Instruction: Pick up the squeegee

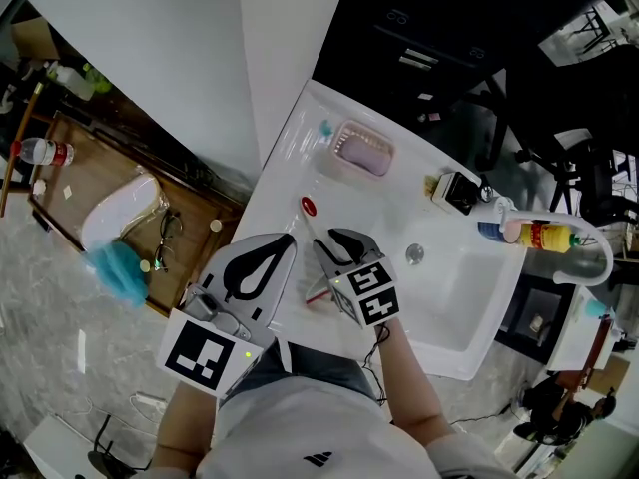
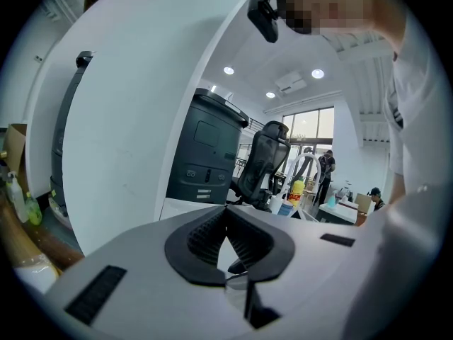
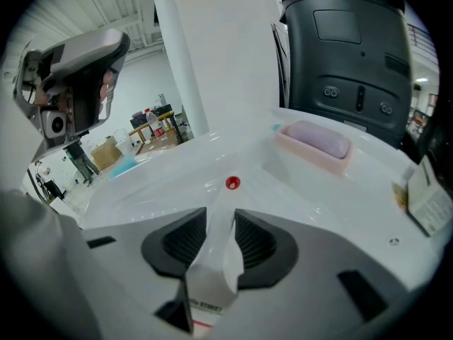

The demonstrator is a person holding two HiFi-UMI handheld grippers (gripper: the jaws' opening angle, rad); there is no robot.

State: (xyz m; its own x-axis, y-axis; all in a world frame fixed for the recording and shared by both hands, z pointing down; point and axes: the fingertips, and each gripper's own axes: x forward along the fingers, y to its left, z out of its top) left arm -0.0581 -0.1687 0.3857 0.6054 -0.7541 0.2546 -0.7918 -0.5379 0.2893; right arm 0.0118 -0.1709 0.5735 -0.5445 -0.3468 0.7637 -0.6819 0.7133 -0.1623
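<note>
The squeegee [image 3: 218, 241] lies on the white surface [image 1: 285, 173], on the flat area beside the sink basin [image 1: 454, 292], closer to the near edge than to the far edge. Its white handle runs toward the far edge and ends in a red cap [image 3: 232, 183].

The right gripper [image 3: 221, 217] points down at the squeegee. Its fingers [image 3: 185, 241] are spread and stand one on each side of the handle. No pinch on the handle is visible.

Limits of visibility:
- In the right gripper view, the wide end of the squeegee runs under the gripper body and is cut off. The dark print on it is too blurred to read.
- In the head view, the white handle blends into the white surface. Only the red cap and a reddish strip beside the right gripper's marker cube [image 1: 365, 293] stand out.

The left gripper [image 2: 226, 212] hangs over the near edge of the surface, beside the right gripper. Its fingers are pressed together at the tips, with nothing between them.

A pink soap dish [image 1: 361, 151] stands near the far edge, well apart from the squeegee.
</note>
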